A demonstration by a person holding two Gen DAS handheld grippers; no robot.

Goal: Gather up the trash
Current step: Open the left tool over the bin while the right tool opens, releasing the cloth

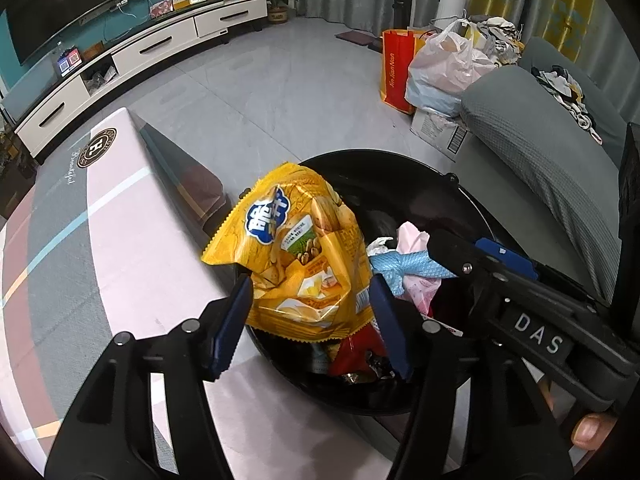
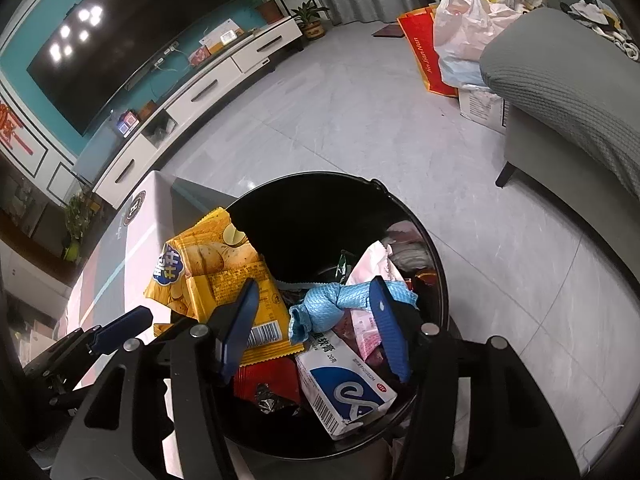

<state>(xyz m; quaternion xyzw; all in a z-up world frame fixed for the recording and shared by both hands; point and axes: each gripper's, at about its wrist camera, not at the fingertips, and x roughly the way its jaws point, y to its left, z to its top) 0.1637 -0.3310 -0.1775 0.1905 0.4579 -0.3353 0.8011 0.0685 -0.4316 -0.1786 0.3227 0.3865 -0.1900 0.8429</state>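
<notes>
Left wrist view: the left claw [image 1: 310, 320] stands spread, its ribbed blue pads [image 1: 230, 330] on either side of a crinkled, glossy yellow chip bag [image 1: 298, 256] with a zigzag-cut edge. The pads do not press on the foil. The bag leans on the near rim of a round black bucket [image 1: 472, 200], half over the bench [image 1: 140, 280], which wears a smooth cover in pink and grey with thin stripes and a round emblem. Deeper in the bucket lie a knotted, waffle-textured blue cloth [image 1: 400, 266], thin pink plastic wrap [image 1: 416, 240] and a shiny red wrapper [image 1: 356, 354]. The right claw's black frame [image 1: 536, 316] crosses the bucket's right side and hides part of the trash.

Right wrist view: the right claw [image 2: 316, 330] is also spread, poised over the bucket [image 2: 312, 192] with nothing pinched. Between its pads [image 2: 390, 328] lies the blue cloth [image 2: 328, 308], loose on the heap. Under it sits a rectangular white-and-blue cardboard box [image 2: 348, 392], with the red wrapper [image 2: 268, 378] beside it and pink wrap [image 2: 372, 264] behind. The chip bag [image 2: 216, 276] rests flat against the left rim. Around stand a grey tiled floor [image 2: 360, 112], a textured grey sofa [image 2: 568, 92], full plastic bags [image 2: 460, 32] and a white TV cabinet [image 2: 208, 92].
</notes>
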